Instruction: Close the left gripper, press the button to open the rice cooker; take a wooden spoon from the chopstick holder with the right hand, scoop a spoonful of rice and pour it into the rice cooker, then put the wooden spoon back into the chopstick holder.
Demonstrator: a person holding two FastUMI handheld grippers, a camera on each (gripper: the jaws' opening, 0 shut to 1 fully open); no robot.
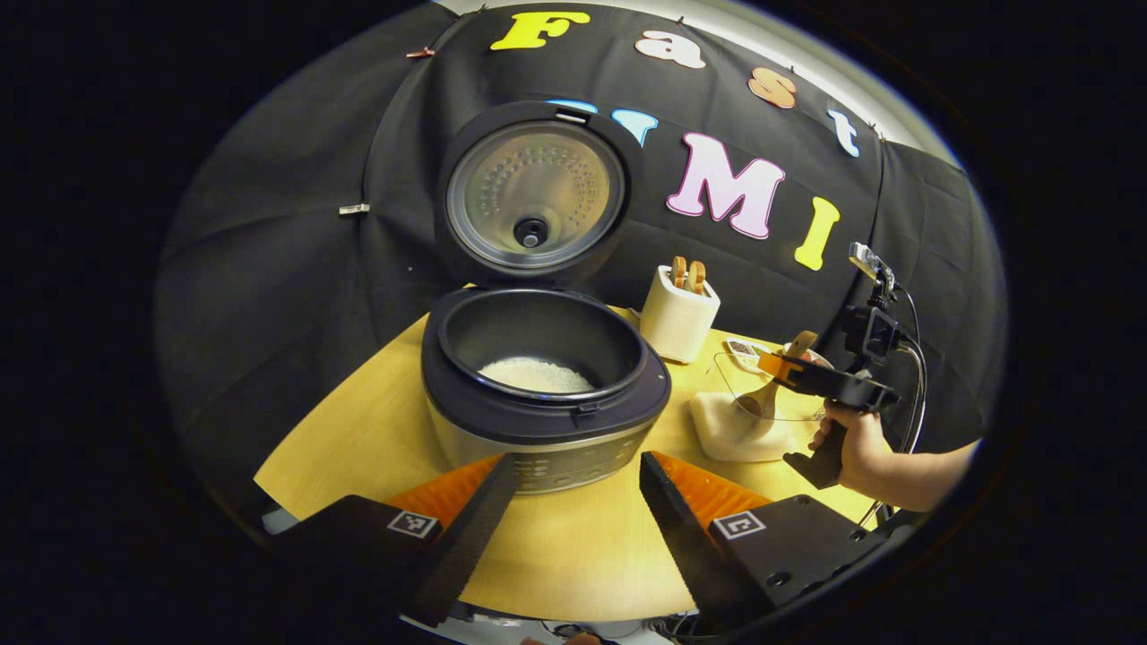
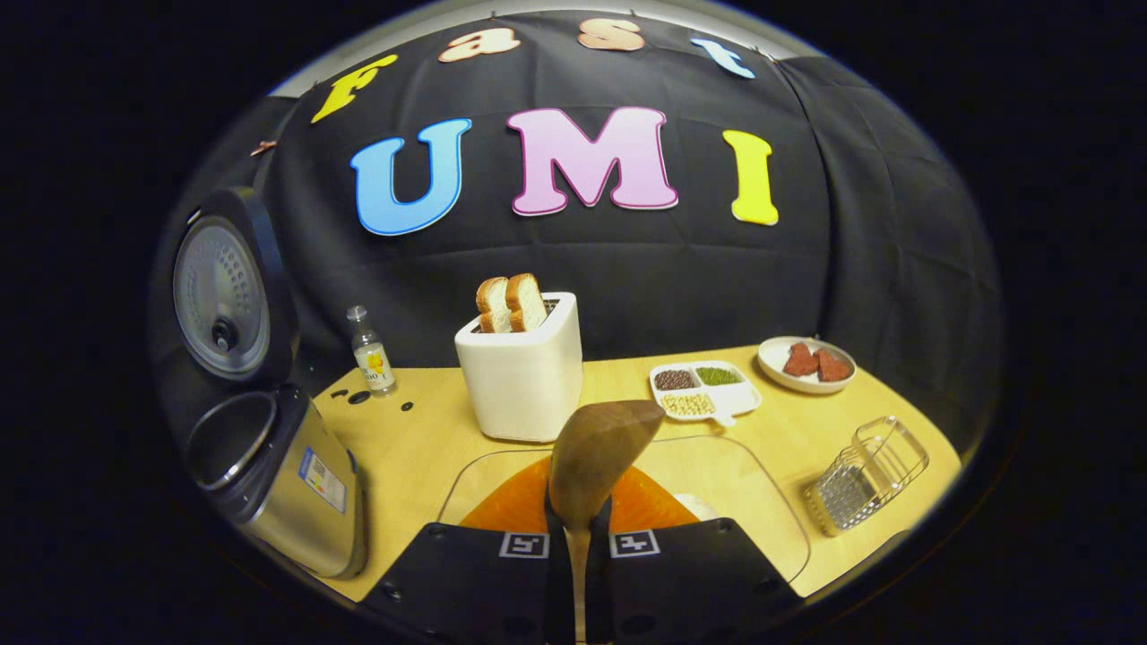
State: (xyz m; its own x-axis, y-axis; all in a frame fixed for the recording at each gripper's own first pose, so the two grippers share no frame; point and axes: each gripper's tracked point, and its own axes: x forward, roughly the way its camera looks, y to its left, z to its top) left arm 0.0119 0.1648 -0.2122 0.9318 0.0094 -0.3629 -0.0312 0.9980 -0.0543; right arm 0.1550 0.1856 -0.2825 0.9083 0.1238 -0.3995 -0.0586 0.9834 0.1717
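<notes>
Black-draped booth wall rising behind a yellow table (image 1: 376, 430), rice cooker (image 1: 545, 394) sitting at twelve o'clock, lid up, left gripper (image 1: 573, 502) hanging unclenched, right gripper (image 2: 578, 546) clamping the wooden spoon (image 2: 596, 457) above a clear container (image 1: 762, 394) at three o'clock.

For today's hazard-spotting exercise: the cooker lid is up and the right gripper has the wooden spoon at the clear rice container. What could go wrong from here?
1. The right gripper pinches only the wooden spoon's thin handle; a loaded bowl could twist and spill rice.
2. The carry to the rice cooker crosses bare table, so grains may drop there.
3. The raised lid stands over the pot; a high swing could knock it.
</notes>
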